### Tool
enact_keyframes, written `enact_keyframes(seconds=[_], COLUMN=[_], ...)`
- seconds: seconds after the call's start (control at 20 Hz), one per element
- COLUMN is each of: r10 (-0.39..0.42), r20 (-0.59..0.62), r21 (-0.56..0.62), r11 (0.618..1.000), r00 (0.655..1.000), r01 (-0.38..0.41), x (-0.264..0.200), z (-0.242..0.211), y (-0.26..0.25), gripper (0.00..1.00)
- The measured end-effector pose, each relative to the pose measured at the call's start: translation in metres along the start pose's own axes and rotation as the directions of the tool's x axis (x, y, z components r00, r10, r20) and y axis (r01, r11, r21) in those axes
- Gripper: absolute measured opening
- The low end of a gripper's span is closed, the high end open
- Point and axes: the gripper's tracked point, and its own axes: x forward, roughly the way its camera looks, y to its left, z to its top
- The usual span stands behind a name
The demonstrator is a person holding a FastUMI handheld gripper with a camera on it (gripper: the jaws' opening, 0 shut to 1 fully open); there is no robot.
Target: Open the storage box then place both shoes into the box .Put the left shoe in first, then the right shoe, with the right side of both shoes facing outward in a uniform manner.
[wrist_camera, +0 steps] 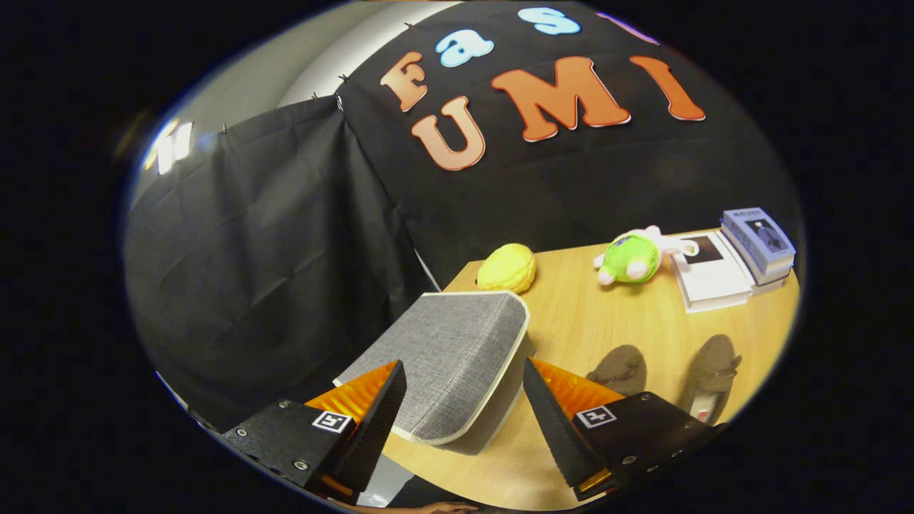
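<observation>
A storage box (443, 357) with a grey fabric lid stands shut on the wooden table (607, 321), just ahead of my fingers and between them. My gripper (460, 407) is open, its fingers spread wide above the box's near end, touching nothing. Two dark brown shoes lie beyond the right finger: one shoe (620, 368) closer to the box and the other shoe (714, 371) further right, both with toes pointing away from me.
A yellow plush toy (507, 268) sits behind the box at the table's far edge. A green plush toy (632, 258) lies to its right. Beyond that, a stack of books (758, 243) rests by a white booklet (710, 275).
</observation>
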Motion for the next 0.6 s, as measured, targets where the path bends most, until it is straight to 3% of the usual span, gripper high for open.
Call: enact_keyframes(seconds=[0.2, 0.6], r10=[0.062, 0.098], r20=[-0.061, -0.071], r21=[0.104, 0.186], r11=[0.993, 0.979], r00=[0.996, 0.993], r01=[-0.056, -0.083], x=[0.021, 0.062], z=[-0.018, -0.033], y=[0.001, -0.013], gripper=[0.98, 0.98])
